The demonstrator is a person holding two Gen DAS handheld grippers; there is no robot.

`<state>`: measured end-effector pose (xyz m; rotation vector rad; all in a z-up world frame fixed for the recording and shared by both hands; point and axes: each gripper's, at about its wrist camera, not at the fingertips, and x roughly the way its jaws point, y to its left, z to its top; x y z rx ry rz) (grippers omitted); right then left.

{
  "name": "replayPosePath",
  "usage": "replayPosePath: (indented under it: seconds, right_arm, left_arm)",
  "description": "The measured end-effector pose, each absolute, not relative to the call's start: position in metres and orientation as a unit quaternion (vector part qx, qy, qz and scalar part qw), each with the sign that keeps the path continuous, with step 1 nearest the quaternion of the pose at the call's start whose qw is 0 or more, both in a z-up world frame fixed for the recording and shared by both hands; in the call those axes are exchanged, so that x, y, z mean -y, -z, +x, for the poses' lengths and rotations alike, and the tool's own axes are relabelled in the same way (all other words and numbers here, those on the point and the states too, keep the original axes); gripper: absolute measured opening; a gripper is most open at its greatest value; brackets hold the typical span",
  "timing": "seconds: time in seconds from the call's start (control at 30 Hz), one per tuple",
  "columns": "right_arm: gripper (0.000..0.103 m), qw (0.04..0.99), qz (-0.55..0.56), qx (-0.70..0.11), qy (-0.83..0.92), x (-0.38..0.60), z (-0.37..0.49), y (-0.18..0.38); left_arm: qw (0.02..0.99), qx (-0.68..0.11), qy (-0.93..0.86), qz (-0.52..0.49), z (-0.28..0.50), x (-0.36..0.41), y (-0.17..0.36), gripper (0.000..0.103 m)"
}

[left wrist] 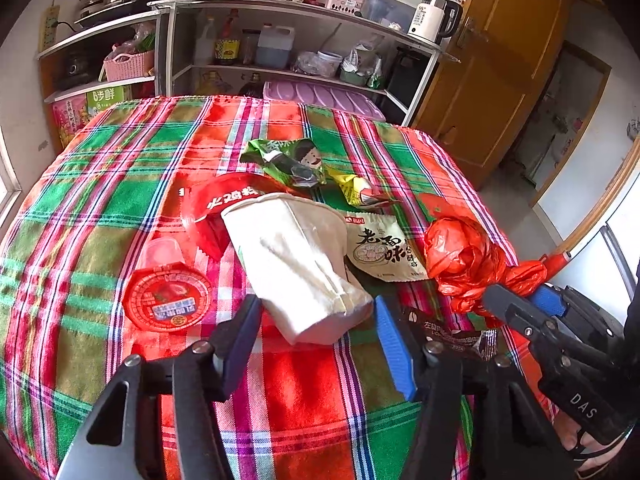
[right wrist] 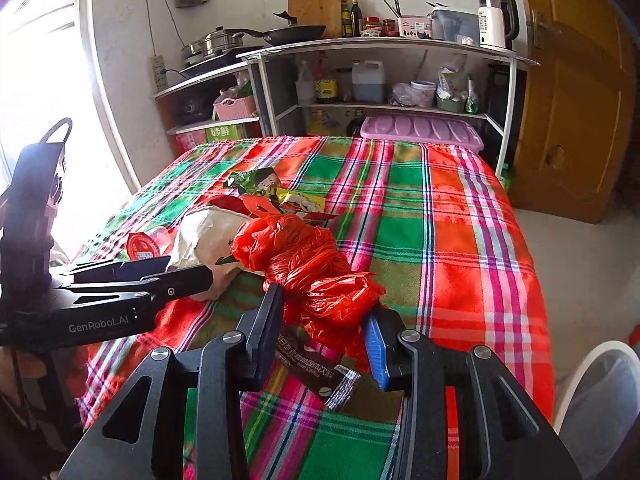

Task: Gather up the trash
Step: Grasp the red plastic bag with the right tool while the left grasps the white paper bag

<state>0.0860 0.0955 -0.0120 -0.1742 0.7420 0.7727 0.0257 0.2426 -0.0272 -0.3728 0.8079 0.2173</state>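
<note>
Landmark: the white paper cup [left wrist: 296, 264], lying on its side on the plaid counter [left wrist: 120, 168]. Its long axis runs away from your left gripper [left wrist: 316, 332], base end between the fingers; whether the pads press it, I cannot tell.

Left of the cup: one red-lidded jelly cup [left wrist: 168, 296]. Behind it: one red wrapper [left wrist: 228, 200], one green wrapper [left wrist: 284, 160], one yellow wrapper [left wrist: 356, 192]. Right of it: one beige wrapper [left wrist: 380, 252], then one red plastic bag [right wrist: 308, 268], grasped at its near end by your right gripper [right wrist: 324, 320]. One dark sachet [right wrist: 316, 372] lies under that gripper.

The left hand is nearer the cup.
</note>
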Motion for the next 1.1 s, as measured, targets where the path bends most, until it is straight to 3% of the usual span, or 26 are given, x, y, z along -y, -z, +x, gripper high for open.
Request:
replayPosePath:
  seconds: [0.1,0.37,0.4,0.43,0.63,0.67,0.73,0.77,0.8,1.1]
  right_arm:
    - [0.039,0.858,-0.082,-0.353,-0.365,-0.094,0.086,0.012]
    - [0.039,0.86,-0.076,-0.353,-0.36,-0.091,0.086,0.012]
    - [0.039,0.861,-0.074,-0.352,-0.36,-0.09,0.086,0.012]
    - [0.039,0.861,-0.073,-0.352,-0.36,-0.089,0.085,0.012]
    - [0.039,0.863,-0.067,-0.35,-0.358,-0.085,0.084,0.01]
    - [0.039,0.863,-0.066,-0.35,-0.358,-0.085,0.084,0.01]
    - [0.039,0.863,-0.066,-0.349,-0.358,-0.085,0.084,0.01]
    - [0.039,0.864,-0.066,-0.348,-0.358,-0.084,0.084,0.011]
    - [0.039,0.864,-0.066,-0.348,-0.358,-0.084,0.084,0.01]
    - [0.039,0.865,-0.064,-0.349,-0.356,-0.084,0.085,0.012]
  left_arm:
    - [0.899,-0.386,-0.101,-0.182,0.024,-0.243,0.026,0.049]
    - [0.903,-0.378,-0.102,-0.175,0.021,-0.242,0.022,0.042]
    - [0.904,-0.376,-0.101,-0.175,0.02,-0.242,0.022,0.009]
    - [0.905,-0.376,-0.097,-0.174,0.019,-0.241,0.021,0.004]
    - [0.9,-0.381,-0.107,-0.18,0.018,-0.243,0.025,0.005]
    - [0.9,-0.376,-0.11,-0.189,0.016,-0.246,0.024,0.009]
    - [0.903,-0.369,-0.11,-0.192,0.015,-0.248,0.022,0.036]
    - [0.903,-0.367,-0.114,-0.194,0.015,-0.249,0.02,0.069]
    - [0.903,-0.362,-0.115,-0.199,0.015,-0.25,0.019,0.084]
    - [0.891,-0.375,-0.137,-0.217,0.044,-0.263,0.024,0.084]
